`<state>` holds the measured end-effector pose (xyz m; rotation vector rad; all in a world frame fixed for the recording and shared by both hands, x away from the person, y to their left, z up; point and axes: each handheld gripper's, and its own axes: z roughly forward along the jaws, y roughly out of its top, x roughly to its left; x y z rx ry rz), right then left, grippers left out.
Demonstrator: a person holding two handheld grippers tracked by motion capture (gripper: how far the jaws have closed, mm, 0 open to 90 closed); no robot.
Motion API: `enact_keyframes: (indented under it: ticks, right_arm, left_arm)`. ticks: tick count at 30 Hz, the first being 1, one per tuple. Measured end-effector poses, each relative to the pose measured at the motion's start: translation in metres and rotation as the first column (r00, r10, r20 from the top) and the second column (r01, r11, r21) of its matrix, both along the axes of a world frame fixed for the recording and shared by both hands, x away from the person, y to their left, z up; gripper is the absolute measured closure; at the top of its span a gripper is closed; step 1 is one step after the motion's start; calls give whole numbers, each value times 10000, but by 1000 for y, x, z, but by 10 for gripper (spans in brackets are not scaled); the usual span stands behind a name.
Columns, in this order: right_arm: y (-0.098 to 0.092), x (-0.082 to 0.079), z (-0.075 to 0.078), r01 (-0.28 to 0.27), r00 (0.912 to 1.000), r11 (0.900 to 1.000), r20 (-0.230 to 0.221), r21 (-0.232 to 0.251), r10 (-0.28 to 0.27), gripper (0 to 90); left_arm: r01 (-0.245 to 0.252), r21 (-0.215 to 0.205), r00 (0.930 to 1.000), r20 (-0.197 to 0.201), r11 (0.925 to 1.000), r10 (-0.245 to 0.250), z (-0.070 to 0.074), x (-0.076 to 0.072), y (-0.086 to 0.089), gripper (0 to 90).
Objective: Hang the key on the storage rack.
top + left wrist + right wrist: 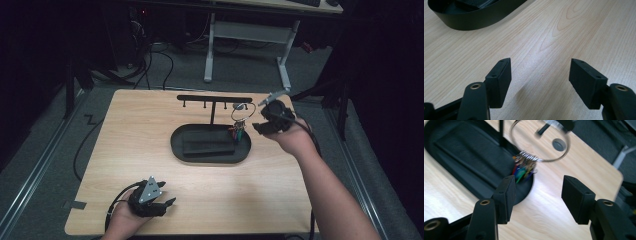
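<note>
Light wooden rectangular table (150,150) with rounded corners and pale straight grain, standing on a grey carpeted floor (50,145). One round cable hole (559,144) is cut through the top near the far right corner. A black oval tray base (210,144) rests directly on the wood, slightly right of centre and toward the far edge; its low wall (481,18) sits flush against the surface. The tabletop around the tray is bare wood. At the near left edge, a person's hand rests on the tabletop. Black cables (85,145) trail over the floor left of the table.
</note>
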<state>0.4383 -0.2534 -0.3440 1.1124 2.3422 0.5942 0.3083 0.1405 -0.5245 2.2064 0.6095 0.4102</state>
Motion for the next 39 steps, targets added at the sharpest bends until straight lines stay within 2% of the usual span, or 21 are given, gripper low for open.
enact_keyframes:
  ticks: [2, 5, 8, 11, 14, 19, 20, 22, 23, 24, 25, 26, 28, 29, 32, 34, 37, 39]
  right_arm:
    - [-5, -17, -16, 189, 9986, 9994, 482, 294, -203, 443]
    - [-10, -39, -38, 459, 9943, 9951, 923, 876, -540, 429]
    - [-14, -57, -61, 365, 9924, 9911, 1121, 1280, -511, 343]
    - [-20, -75, -83, 198, 9885, 9866, 1445, 1620, -435, 293]
    - [-28, -91, -107, 312, 9858, 9697, 1527, 2423, -699, 270]
    - [-44, -114, -148, 865, 9788, 9520, 1532, 2936, -1362, 222]
    - [-48, -121, -154, 1040, 9733, 9471, 1648, 3035, -1597, 222]
    - [-60, -137, -164, 1296, 9564, 9355, 2075, 3287, -2054, 222]
    - [-66, -142, -167, 1340, 9566, 9340, 2029, 3311, -2092, 221]
    - [-71, -145, -167, 1320, 9632, 9344, 1798, 3308, -1997, 208]
    - [-76, -147, -168, 1309, 9645, 9345, 1753, 3310, -1972, 201]
    - [-79, -150, -171, 1462, 9632, 9296, 1657, 3383, -2117, 203]
    - [-82, -150, -177, 1491, 9706, 9319, 1309, 3307, -2018, 203]
    - [-81, -149, -176, 1413, 9722, 9350, 1324, 3253, -1930, 203]
    - [-76, -146, -172, 1322, 9669, 9269, 1600, 3513, -1986, 203]
    - [-71, -144, -170, 1227, 9669, 9269, 1678, 3546, -1922, 205]
    - [-66, -140, -171, 1016, 9725, 9376, 1655, 3327, -1641, 210]
    - [-64, -138, -172, 1000, 9728, 9394, 1660, 3279, -1615, 211]
  left_arm:
    - [26, 28, 10000, -5, 10000, -26, -1, -1, -1, 348]
    - [18, 130, 10000, 39, 9999, -18, -2, -2, -4, 340]
    - [27, 117, 10000, 30, 9999, -27, -3, -2, -6, 335]
    - [101, 91, 9999, -9, 9999, -101, -5, -2, -7, 332]
    - [172, -98, 9998, -23, 9998, -173, -5, 0, -7, 332]
    - [112, -331, 9999, -67, 9994, -115, -5, 2, -6, 327]
    - [83, -344, 9999, -57, 9994, -85, -5, 3, -6, 327]
    - [40, -418, 9999, -105, 9991, -45, -4, 2, -6, 327]
    - [17, -523, 9999, -120, 9986, -24, -4, 2, -6, 327]
    - [46, -571, 9999, -135, 9984, -54, -4, 1, -6, 326]
    - [75, -573, 9999, -124, 9983, -83, -4, 1, -6, 325]
    - [83, -571, 9999, -106, 9983, -89, -4, 1, -6, 324]
    - [21, -612, 9998, -209, 9981, -34, -3, 1, -6, 326]
    - [-48, -699, 9997, -225, 9975, 32, -3, 1, -5, 327]
    - [-159, -748, 9998, -167, 9971, 146, -2, -2, -2, 327]
    - [-176, -719, 9998, -129, 9973, 168, -2, -5, 2, 332]
    - [-233, -825, 9997, 20, 9963, 235, 1, -8, 8, 345]
    - [-234, -988, 9997, 53, 9948, 240, 4, -8, 12, 360]
